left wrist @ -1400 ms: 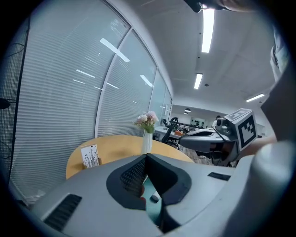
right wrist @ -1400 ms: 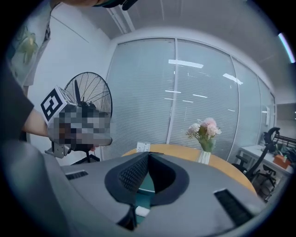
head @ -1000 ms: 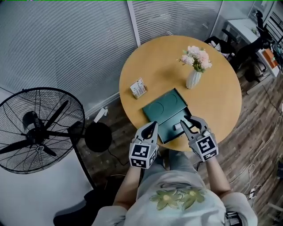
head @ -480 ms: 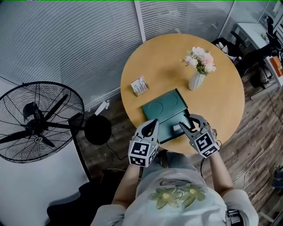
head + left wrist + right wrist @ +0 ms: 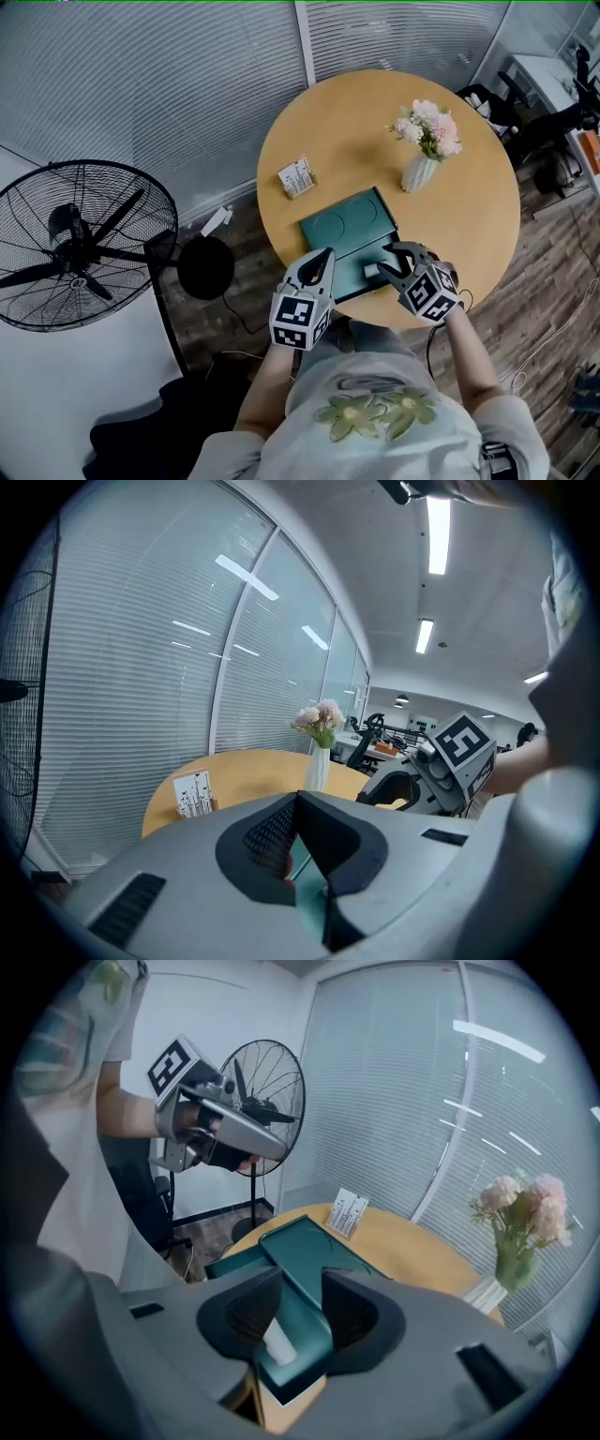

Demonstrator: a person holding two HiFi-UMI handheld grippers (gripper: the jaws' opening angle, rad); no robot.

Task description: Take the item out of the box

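Note:
A dark green box (image 5: 349, 230) lies open on the round wooden table (image 5: 469, 234), its lid flat towards the far side. In the tray end nearest me lies a small white cylinder (image 5: 373, 270). My right gripper (image 5: 392, 255) hovers over that tray, open. In the right gripper view the white cylinder (image 5: 277, 1344) sits low between the two pads, and neither pad presses on it. My left gripper (image 5: 325, 255) is shut and empty at the box's near left corner, with its jaws meeting at the tip (image 5: 298, 799).
A white vase of pink flowers (image 5: 422, 159) stands at the far right of the table. A small card holder (image 5: 297, 181) sits far left of the box. A large black floor fan (image 5: 80, 248) stands to the left, and window blinds run behind the table.
My right gripper's jaws have spread wider and it has turned a little left over the tray. The left gripper has hardly moved.

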